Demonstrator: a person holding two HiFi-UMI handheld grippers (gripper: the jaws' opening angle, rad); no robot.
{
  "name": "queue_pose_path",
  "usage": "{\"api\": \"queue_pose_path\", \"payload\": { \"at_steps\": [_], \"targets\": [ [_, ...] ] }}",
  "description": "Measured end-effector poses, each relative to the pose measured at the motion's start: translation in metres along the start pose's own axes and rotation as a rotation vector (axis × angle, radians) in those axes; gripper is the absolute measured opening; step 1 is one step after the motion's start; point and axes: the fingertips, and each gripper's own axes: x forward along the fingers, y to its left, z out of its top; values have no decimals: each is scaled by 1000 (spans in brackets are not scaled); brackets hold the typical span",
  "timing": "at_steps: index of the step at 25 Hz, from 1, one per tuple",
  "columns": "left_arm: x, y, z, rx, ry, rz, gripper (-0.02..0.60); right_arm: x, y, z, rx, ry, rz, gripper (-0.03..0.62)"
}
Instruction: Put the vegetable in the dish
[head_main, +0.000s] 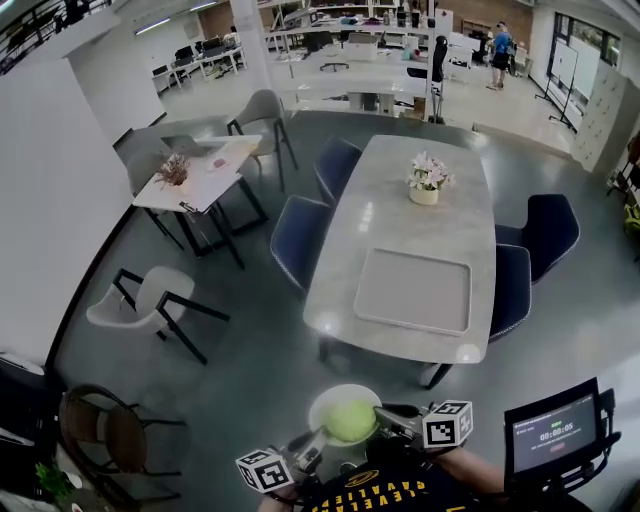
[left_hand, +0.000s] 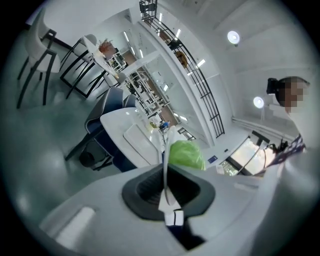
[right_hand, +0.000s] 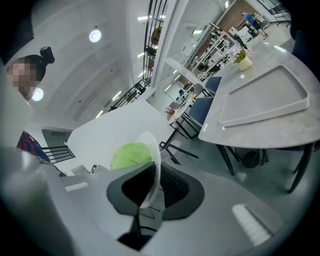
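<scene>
A white dish (head_main: 333, 405) holding a round green vegetable (head_main: 351, 420) hangs in the air near the bottom of the head view, above the floor and short of the table. My left gripper (head_main: 316, 442) is shut on the dish's left rim and my right gripper (head_main: 388, 416) is shut on its right rim. In the left gripper view the dish's rim (left_hand: 164, 150) runs edge-on between the jaws of the left gripper (left_hand: 167, 187), with the vegetable (left_hand: 186, 154) just behind it. The right gripper (right_hand: 150, 189) view shows the dish's rim (right_hand: 153, 157) pinched likewise, the vegetable (right_hand: 131, 155) to its left.
A grey table (head_main: 420, 215) stands ahead with a shallow tray (head_main: 415, 290) on its near end and a flower pot (head_main: 427, 182) farther back. Dark blue chairs (head_main: 300, 240) flank it. A timer screen (head_main: 555, 435) stands at my right, and white chairs (head_main: 150, 305) at my left.
</scene>
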Motion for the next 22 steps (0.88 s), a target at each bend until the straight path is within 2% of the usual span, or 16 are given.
{"api": "queue_pose_path", "payload": {
  "at_steps": [4,8,13,18,22],
  "targets": [
    [47,-2,30,24,17,2,11,-7,-27,44,0,-39,-5,41],
    [94,-6,44,38,59,-24,11,-25,-56,78,36,-99,-30,43],
    [137,-3,48,50,121,-52,14,-40,-88,97,72,-144,-70,43],
    [180,20,66,59,183,-75,12,-37,-126,115,101,-175,-107,41],
    [205,27,83,73,264,-105,11,-37,-138,132,126,-205,-156,41]
  ]
}}
